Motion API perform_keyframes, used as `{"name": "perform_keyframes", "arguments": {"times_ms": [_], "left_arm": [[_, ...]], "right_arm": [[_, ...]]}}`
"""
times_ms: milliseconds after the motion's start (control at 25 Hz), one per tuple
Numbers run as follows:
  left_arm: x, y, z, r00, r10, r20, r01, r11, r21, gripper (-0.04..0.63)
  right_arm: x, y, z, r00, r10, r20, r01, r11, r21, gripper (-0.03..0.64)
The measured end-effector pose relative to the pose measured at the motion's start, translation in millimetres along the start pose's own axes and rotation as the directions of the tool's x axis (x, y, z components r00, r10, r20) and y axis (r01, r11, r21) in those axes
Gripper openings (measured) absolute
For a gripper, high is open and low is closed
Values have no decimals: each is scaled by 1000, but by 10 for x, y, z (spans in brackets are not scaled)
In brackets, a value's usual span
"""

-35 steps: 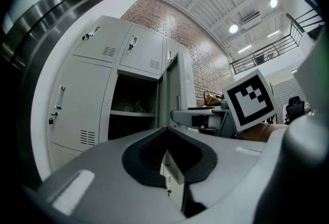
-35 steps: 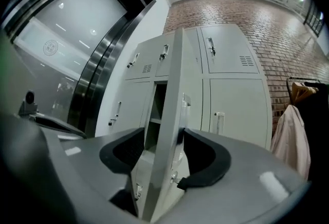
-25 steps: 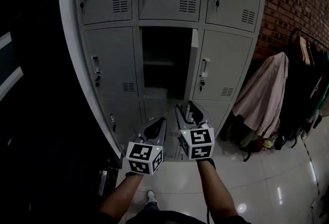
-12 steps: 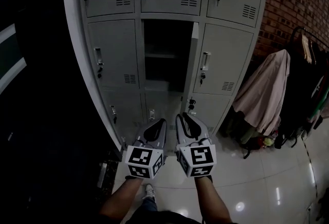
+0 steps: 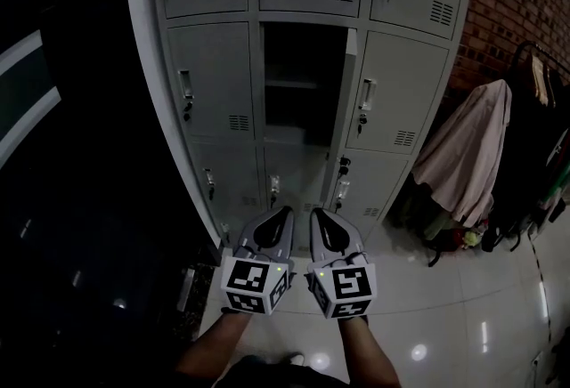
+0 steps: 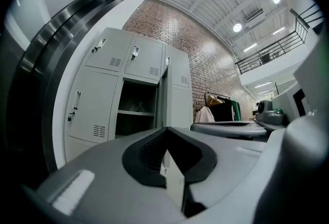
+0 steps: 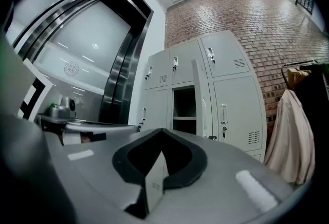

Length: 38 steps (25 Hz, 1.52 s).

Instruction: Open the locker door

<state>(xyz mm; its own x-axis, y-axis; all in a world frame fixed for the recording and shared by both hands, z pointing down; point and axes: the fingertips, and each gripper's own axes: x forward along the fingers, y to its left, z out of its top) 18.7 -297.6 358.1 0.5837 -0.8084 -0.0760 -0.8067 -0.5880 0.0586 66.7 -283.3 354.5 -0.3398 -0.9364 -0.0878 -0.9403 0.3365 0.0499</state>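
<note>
Risk: grey metal locker door (image 5: 350, 101) already open, my left gripper (image 5: 280, 215) and right gripper (image 5: 319, 217) pressed together empty, I could knock it shut.

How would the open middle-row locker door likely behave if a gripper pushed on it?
The open door looks like thin painted sheet metal: probably stiff and fairly light. Standing edge-on at the right of its compartment, it would likely swing on hinges there, not tip. Its smooth face seems slippery.

right gripper (image 7: 160, 131) with fingers together, empty; beyond it the locker door (image 7: 201, 99) stands open.
</note>
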Motion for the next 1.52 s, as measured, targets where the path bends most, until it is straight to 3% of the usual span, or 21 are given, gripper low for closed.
{"name": "perform_keyframes", "arguments": {"times_ms": [640, 960, 1160, 1520], "left_arm": [[-785, -32, 188, 997, -72, 30, 72, 997, -13, 6], [-1061, -172, 275, 995, -103, -4, 103, 994, -40, 5], [-1185, -287, 353, 997, -82, -3, 82, 996, -29, 6], [-1474, -847, 140, 1000, -28, -13, 27, 999, -41, 6]], "right_arm": [[-439, 786, 198, 999, -40, -3, 39, 998, -54, 2], [-709, 976, 318, 997, -66, -37, 64, 997, -46, 2], [-907, 995, 363, 997, -64, -37, 62, 998, -33, 2], [-1445, 919, 295, 999, 2, -45, -4, 999, -32, 2]]}}
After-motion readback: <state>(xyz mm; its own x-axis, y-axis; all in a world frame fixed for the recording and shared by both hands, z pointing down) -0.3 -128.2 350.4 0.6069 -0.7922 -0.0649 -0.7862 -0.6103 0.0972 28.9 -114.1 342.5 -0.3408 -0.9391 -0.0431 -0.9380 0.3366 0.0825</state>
